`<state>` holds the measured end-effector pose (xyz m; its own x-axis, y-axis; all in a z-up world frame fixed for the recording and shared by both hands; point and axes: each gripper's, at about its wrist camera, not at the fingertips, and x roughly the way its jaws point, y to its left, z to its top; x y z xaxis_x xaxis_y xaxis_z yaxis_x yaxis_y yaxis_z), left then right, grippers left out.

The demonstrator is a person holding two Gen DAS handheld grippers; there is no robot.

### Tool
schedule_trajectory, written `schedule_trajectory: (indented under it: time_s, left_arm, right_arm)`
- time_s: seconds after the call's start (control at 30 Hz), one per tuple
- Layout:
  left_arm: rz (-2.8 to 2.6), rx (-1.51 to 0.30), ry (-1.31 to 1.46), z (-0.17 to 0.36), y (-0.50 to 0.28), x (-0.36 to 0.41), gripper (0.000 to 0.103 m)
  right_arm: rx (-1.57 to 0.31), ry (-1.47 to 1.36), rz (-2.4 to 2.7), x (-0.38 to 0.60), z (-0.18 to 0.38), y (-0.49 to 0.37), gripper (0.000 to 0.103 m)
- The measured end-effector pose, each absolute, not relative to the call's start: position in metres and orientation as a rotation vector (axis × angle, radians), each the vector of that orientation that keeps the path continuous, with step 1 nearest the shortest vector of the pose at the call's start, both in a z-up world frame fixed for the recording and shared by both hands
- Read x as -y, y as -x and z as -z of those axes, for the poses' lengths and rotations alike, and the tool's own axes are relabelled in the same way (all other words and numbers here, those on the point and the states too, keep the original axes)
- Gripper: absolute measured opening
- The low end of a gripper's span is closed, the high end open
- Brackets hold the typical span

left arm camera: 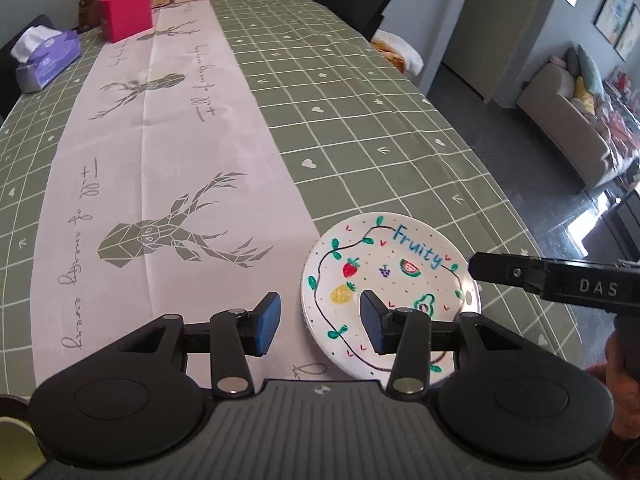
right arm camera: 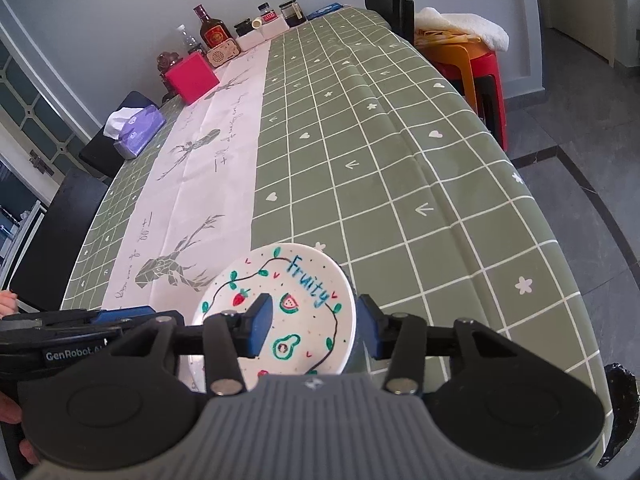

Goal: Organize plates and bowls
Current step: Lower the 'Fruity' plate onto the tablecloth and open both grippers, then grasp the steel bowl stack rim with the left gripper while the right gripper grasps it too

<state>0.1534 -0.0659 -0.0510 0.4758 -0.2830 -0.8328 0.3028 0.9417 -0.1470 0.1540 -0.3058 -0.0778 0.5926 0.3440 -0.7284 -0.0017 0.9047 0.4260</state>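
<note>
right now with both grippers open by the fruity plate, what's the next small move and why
Probably lift both grippers clear. The white round plate with painted fruit lies flat on the green checked tablecloth, and the left gripper and right gripper both straddle its rim with pads apart, so it looks set down and released.

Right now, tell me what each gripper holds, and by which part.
Nothing. Both the left gripper and the right gripper straddle opposite rims of the plate, jaws open, pads off it.

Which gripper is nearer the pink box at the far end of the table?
Left, only slightly. Both grippers sit at the near end, open at the plate: the left gripper at its left rim, the right gripper at its right rim. The pink box stands far off, to the left.
</note>
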Motion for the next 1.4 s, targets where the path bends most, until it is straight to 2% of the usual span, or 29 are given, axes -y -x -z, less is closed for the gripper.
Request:
schedule_trajectory:
  time_s: [0.33, 0.5, 0.93, 1.1, 1.2, 1.4]
  left_arm:
    - [0.563, -1.031, -0.303, 0.034, -0.134, 0.068, 0.052]
    - [0.629, -1.063, -0.372, 0.021, -0.138, 0.056, 0.052]
    - [0.665, -1.145, -0.471, -0.014, -0.156, -0.02, 0.053]
    - [0.644, -1.189, -0.478, -0.013, -0.155, -0.059, 0.059]
    - [0.623, -1.198, -0.476, -0.011, -0.155, -0.081, 0.06]
    - [0.599, -1.222, -0.458, -0.002, -0.156, -0.114, 0.071]
  right_arm:
    - [-0.991, -0.466, -0.29, 0.278, 0.074, -0.138, 0.048]
    - [-1.024, -0.408, -0.336, 0.252, 0.066, -0.133, 0.053]
    - [-1.129, -0.376, -0.482, 0.178, 0.051, -0.131, 0.062]
    - [-1.16, -0.358, -0.534, 0.145, 0.044, -0.134, 0.064]
    - [-1.177, -0.329, -0.55, 0.125, 0.043, -0.135, 0.07]
    - [-1.239, -0.308, -0.575, 0.093, 0.048, -0.138, 0.073]
